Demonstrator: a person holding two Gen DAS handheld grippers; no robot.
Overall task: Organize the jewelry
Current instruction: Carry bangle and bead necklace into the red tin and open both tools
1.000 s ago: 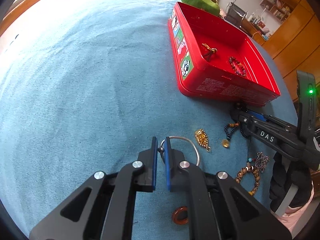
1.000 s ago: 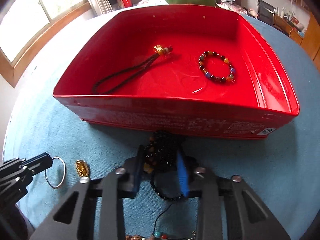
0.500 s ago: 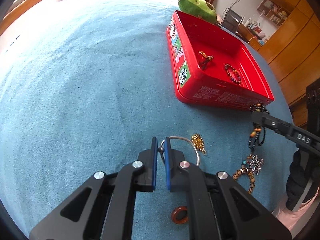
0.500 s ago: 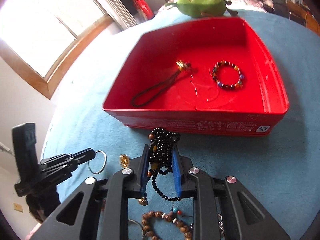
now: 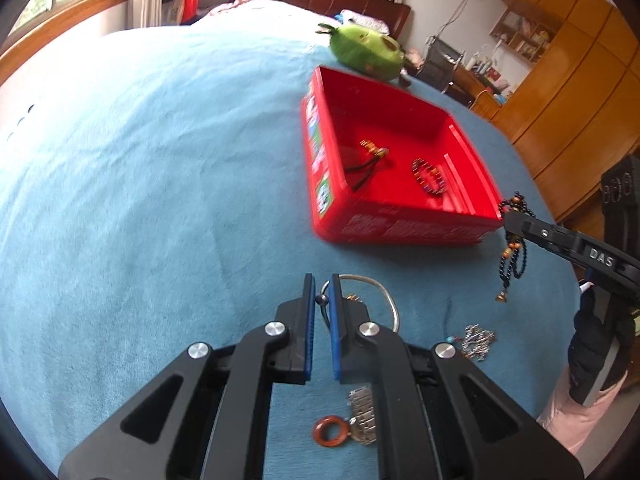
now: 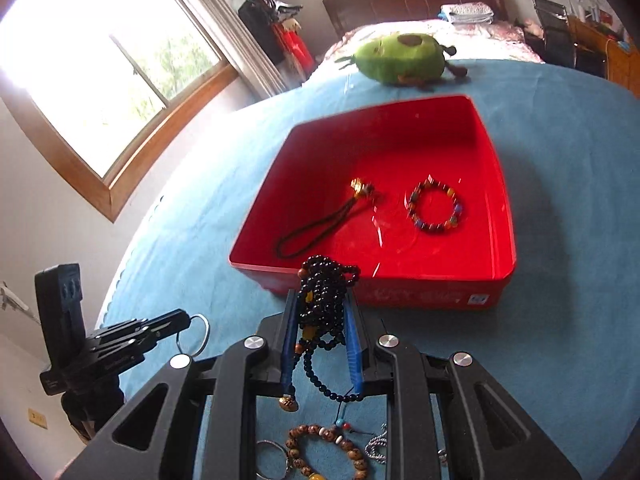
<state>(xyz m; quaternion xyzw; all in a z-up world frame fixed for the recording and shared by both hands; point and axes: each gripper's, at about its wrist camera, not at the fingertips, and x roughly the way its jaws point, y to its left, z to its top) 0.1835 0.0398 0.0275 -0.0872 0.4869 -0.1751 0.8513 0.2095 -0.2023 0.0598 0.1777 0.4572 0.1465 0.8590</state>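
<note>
Holding black bead string (image 6: pixel 322 300) pinched in my right gripper (image 6: pixel 322 344), up in air just before red box (image 6: pixel 400 276). My left gripper (image 5: pixel 320 320) pinches silver ring (image 5: pixel 380 292) above blue cloth (image 5: pixel 140 200).

red tray (image 6: pixel 500 184): 1 | bracelets inside (image 6: pixel 436 208): 1 | plush toy (image 6: pixel 400 58): 1

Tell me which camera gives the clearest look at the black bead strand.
The right wrist view: the black bead strand bunches close up between the right gripper fingers. The left wrist view shows it small, dangling near the red box.
</note>
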